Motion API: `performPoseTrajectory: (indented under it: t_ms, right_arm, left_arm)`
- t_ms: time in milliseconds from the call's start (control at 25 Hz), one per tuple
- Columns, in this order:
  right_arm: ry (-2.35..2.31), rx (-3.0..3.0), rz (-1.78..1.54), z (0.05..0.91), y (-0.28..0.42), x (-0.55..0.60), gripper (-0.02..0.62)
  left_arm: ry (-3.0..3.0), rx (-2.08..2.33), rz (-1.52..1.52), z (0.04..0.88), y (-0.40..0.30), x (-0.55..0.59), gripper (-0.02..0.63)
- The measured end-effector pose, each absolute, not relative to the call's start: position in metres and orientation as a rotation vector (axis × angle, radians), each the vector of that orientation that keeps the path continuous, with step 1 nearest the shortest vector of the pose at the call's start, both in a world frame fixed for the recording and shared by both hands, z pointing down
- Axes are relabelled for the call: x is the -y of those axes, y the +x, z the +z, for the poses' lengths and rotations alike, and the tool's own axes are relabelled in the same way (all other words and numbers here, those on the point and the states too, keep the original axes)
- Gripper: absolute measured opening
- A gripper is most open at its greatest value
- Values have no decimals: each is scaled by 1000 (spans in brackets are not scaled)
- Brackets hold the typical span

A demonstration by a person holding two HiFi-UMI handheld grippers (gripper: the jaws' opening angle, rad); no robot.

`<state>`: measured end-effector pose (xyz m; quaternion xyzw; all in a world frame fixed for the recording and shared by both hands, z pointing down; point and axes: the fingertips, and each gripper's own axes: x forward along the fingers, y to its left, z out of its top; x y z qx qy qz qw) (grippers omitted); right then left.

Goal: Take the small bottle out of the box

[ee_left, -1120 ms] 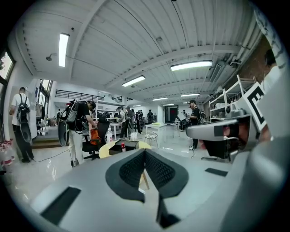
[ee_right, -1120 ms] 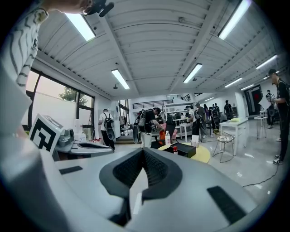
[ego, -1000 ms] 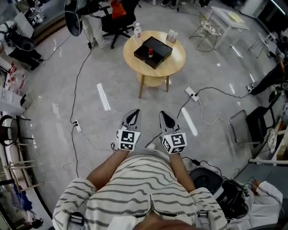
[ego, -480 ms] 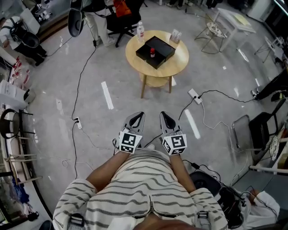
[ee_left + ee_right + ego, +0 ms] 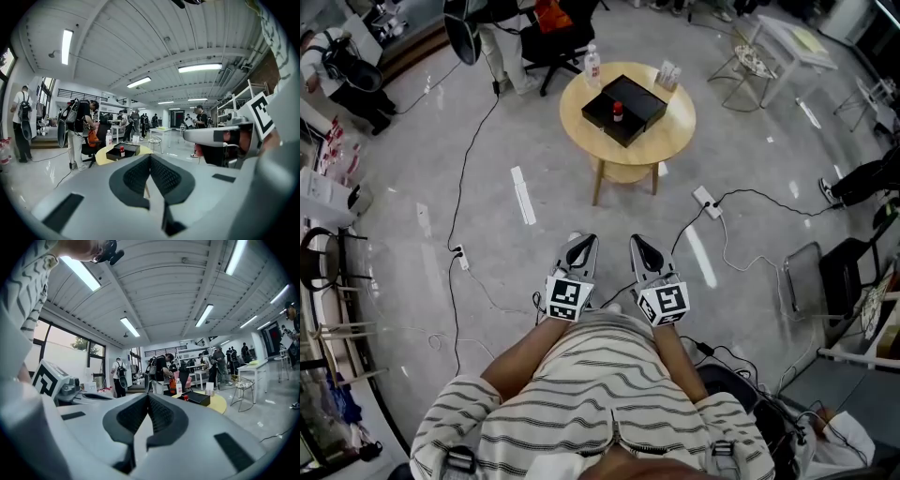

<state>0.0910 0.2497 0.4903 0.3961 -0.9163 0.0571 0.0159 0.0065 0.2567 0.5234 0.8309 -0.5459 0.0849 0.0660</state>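
A black box (image 5: 624, 109) lies open on the round wooden table (image 5: 675, 126) far ahead. A small bottle with a red cap (image 5: 617, 112) stands inside it. From the left gripper view the box (image 5: 123, 151) and the small bottle (image 5: 122, 151) look tiny, and from the right gripper view the box (image 5: 199, 398) is just as distant. My left gripper (image 5: 580, 246) and right gripper (image 5: 643, 246) are held side by side close to my body, well short of the table. Both are shut with nothing between their jaws.
A clear water bottle (image 5: 592, 63) and a small card stand (image 5: 667, 75) also sit on the table. Cables (image 5: 469, 159) and a power strip (image 5: 706, 200) lie on the floor between me and the table. People, an office chair (image 5: 546, 42) and a folding chair (image 5: 830, 272) stand around.
The view has shifted a little, so the table now sits slightly nearer and more central. Both grippers keep their place in front of my body, still shut.
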Motion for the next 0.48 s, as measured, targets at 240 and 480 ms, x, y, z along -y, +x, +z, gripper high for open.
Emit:
performPoseTrajectory:
  t_ms: [240, 480]
  right_arm:
    - [1278, 2793, 179, 495, 92, -201, 11]
    - [1279, 2799, 208, 501, 80, -144, 11]
  left_arm:
    - [2535, 1639, 236, 521, 5, -208, 21]
    - [2555, 1613, 260, 526, -2, -148, 21]
